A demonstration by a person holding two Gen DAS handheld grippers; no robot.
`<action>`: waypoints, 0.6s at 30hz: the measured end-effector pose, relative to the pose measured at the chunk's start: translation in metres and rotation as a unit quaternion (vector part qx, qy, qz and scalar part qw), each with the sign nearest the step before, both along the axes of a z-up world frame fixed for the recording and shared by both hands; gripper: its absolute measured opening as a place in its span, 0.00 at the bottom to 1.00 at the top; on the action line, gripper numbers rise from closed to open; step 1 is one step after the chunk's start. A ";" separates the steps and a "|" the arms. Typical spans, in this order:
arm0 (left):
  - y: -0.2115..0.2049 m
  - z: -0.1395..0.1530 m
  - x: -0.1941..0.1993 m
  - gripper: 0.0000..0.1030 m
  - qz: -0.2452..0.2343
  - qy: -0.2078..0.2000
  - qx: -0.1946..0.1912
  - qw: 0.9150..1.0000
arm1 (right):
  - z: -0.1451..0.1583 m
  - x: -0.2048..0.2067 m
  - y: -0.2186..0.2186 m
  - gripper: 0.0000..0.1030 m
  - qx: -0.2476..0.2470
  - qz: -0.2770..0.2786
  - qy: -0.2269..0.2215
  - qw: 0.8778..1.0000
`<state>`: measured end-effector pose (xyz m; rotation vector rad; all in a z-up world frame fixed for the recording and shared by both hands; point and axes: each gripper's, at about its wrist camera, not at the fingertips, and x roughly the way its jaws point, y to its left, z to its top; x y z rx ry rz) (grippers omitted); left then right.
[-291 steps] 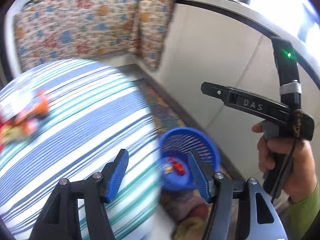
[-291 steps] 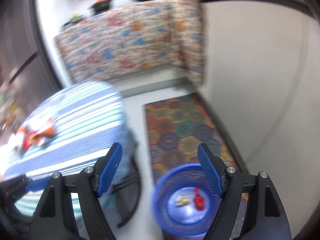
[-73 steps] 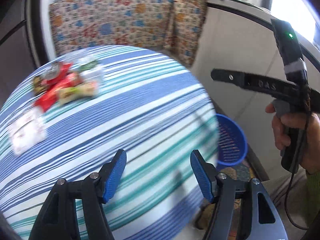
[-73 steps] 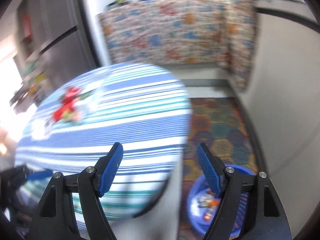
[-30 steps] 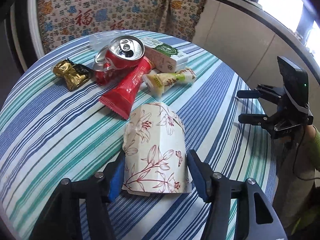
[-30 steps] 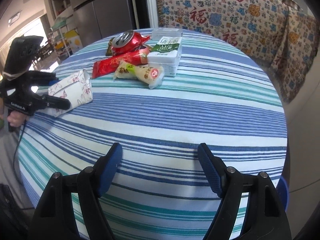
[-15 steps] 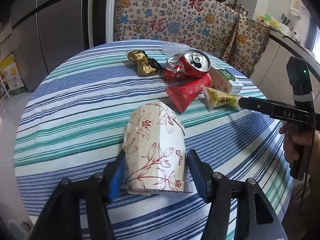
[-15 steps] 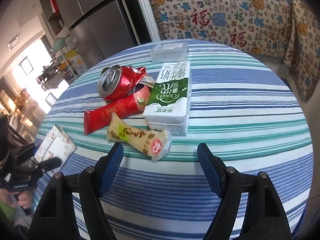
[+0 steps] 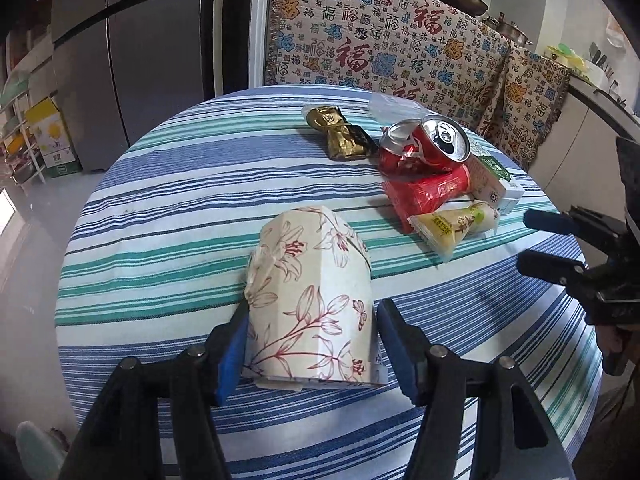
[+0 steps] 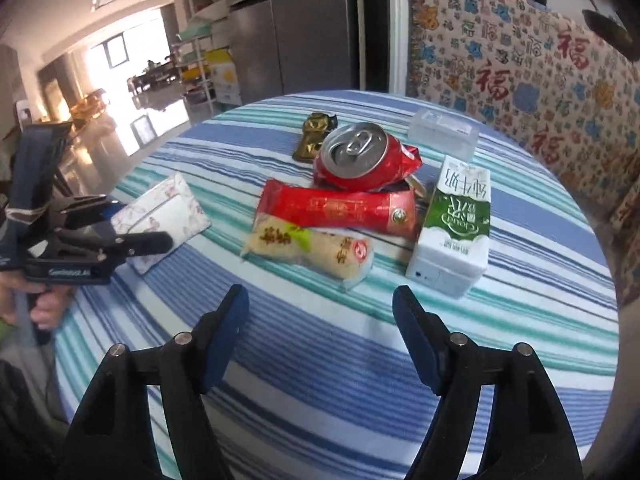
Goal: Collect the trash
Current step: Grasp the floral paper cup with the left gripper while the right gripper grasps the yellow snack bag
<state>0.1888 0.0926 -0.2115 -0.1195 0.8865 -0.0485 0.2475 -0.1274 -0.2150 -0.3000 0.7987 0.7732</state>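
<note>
Left tool (image 9: 310, 344) clamped on soft floral tissue pack (image 9: 310, 300), apparently touching striped cloth surface (image 9: 180, 208). Right tool (image 10: 320, 320) apart; crinkly yellow snack wrapper (image 10: 308, 250) just ahead.

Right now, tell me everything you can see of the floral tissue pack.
The tissue pack is a soft cream wrapper printed with red-brown lilies, creased and partly squashed. It lies flat on the striped tablecloth, apart from the other litter. The left gripper has a blue pad on each side of it, seemingly gripping. The right wrist view shows a pale panel on its face.
</note>
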 end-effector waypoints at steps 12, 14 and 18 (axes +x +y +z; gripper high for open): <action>0.007 0.000 -0.001 0.62 -0.006 -0.002 -0.013 1.000 | -0.015 0.021 0.052 0.65 -0.078 0.129 0.025 0.988; 0.009 0.000 0.001 0.62 -0.006 0.001 -0.020 1.000 | -0.020 0.015 0.057 0.32 -0.125 0.149 0.026 0.981; 0.013 0.002 0.001 0.62 -0.006 0.007 -0.037 0.999 | -0.015 0.004 0.046 0.18 -0.153 0.111 0.056 0.980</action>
